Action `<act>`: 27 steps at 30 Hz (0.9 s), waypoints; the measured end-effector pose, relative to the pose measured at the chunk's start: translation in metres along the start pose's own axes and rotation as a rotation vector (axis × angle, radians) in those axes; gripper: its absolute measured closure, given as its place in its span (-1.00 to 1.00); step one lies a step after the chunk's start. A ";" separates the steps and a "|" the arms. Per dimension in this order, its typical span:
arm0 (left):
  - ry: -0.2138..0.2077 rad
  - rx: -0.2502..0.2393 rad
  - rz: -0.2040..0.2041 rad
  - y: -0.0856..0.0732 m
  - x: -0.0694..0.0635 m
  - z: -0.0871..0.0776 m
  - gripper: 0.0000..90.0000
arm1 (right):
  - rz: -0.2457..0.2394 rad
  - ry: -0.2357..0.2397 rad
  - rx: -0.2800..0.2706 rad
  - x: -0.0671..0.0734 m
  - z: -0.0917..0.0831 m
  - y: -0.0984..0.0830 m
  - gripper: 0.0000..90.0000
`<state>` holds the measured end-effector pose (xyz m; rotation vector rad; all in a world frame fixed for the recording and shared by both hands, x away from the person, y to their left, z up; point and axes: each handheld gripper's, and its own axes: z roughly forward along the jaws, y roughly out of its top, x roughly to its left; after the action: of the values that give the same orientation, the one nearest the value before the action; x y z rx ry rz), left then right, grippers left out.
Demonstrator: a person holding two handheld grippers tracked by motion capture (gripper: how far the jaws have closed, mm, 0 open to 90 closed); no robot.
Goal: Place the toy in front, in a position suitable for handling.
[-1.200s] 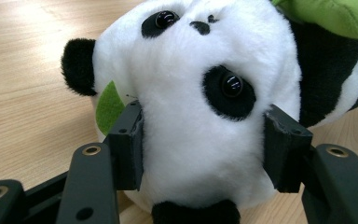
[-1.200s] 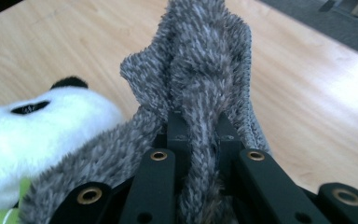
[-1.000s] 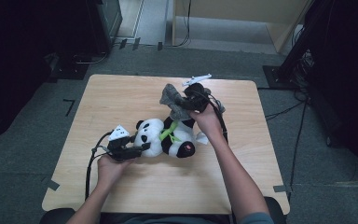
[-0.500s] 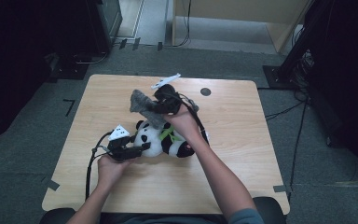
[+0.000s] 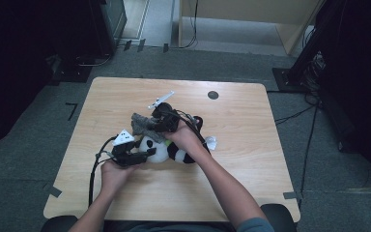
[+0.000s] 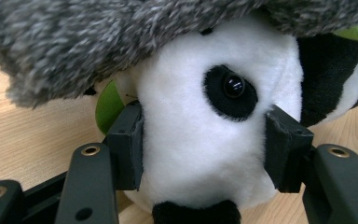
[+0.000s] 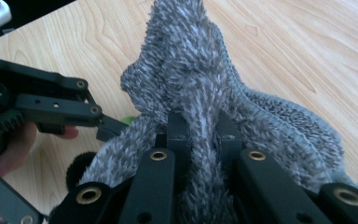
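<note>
My right gripper (image 7: 199,135) clenched on fold of grey fuzzy knit hat (image 7: 200,70), holding it over panda's head for fitting. My left gripper (image 6: 204,144) clamps plush panda (image 6: 205,126) by white head, pinning it steady. Panda lies mid-tabletop (image 5: 251,193), slightly toward near edge, hat draped at its top.

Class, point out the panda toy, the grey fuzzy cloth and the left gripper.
panda toy (image 6: 200,140), left gripper view, white face.
grey fuzzy cloth (image 7: 191,70), right gripper view, upper fold.
left gripper (image 5: 147,153), high view, between its jaw tips.
</note>
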<state>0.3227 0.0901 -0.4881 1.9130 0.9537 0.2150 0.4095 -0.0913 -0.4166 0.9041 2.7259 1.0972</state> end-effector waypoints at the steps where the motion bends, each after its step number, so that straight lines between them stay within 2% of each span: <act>1: 0.001 0.000 -0.002 0.000 0.000 0.000 -0.09 | -0.002 0.000 -0.004 -0.001 -0.001 -0.001 0.82; 3: 0.001 0.002 -0.008 0.000 0.000 0.000 -0.09 | -0.004 -0.009 -0.007 -0.001 -0.002 -0.002 0.82; 4: -0.001 0.002 -0.016 0.000 0.001 0.000 -0.09 | -0.009 -0.050 -0.002 -0.003 -0.005 -0.004 0.82; 6: -0.002 -0.003 -0.023 0.000 0.001 0.000 -0.09 | -0.006 -0.067 0.004 -0.006 -0.007 -0.005 0.82; 7: -0.002 -0.001 -0.024 0.000 0.001 0.000 -0.09 | 0.023 -0.075 0.004 -0.013 -0.012 -0.008 0.83; 8: -0.002 -0.001 -0.024 0.000 0.001 0.000 -0.09 | 0.023 -0.075 0.004 -0.013 -0.012 -0.008 0.83; 10: -0.004 -0.003 -0.030 0.000 0.002 0.000 -0.09 | 0.046 -0.094 0.015 -0.023 -0.019 -0.015 0.83; 13: -0.007 -0.006 -0.031 0.000 0.002 0.000 -0.09 | 0.071 -0.090 0.011 -0.033 -0.026 -0.022 0.83; 16: -0.008 -0.007 -0.033 0.000 0.002 0.000 -0.09 | 0.072 -0.087 0.002 -0.037 -0.029 -0.025 0.83; 20: -0.009 -0.010 -0.030 -0.001 0.002 0.000 -0.09 | 0.071 -0.114 -0.007 -0.044 -0.038 -0.025 0.83; 22: -0.009 -0.010 -0.029 -0.001 0.002 0.000 -0.09 | 0.085 -0.124 -0.008 -0.048 -0.043 -0.026 0.83; 25: -0.008 -0.010 -0.026 -0.001 0.002 0.000 -0.09 | 0.087 -0.152 -0.011 -0.052 -0.048 -0.026 0.83; 26: -0.009 -0.011 -0.020 -0.001 0.002 0.000 -0.09 | 0.091 -0.186 -0.014 -0.057 -0.055 -0.025 0.83; 27: -0.008 -0.011 -0.018 -0.001 0.001 0.000 -0.09 | 0.097 -0.199 -0.010 -0.059 -0.059 -0.024 0.83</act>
<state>0.3230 0.0915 -0.4890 1.8930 0.9618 0.2014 0.4306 -0.1734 -0.3978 1.0904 2.5378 0.9762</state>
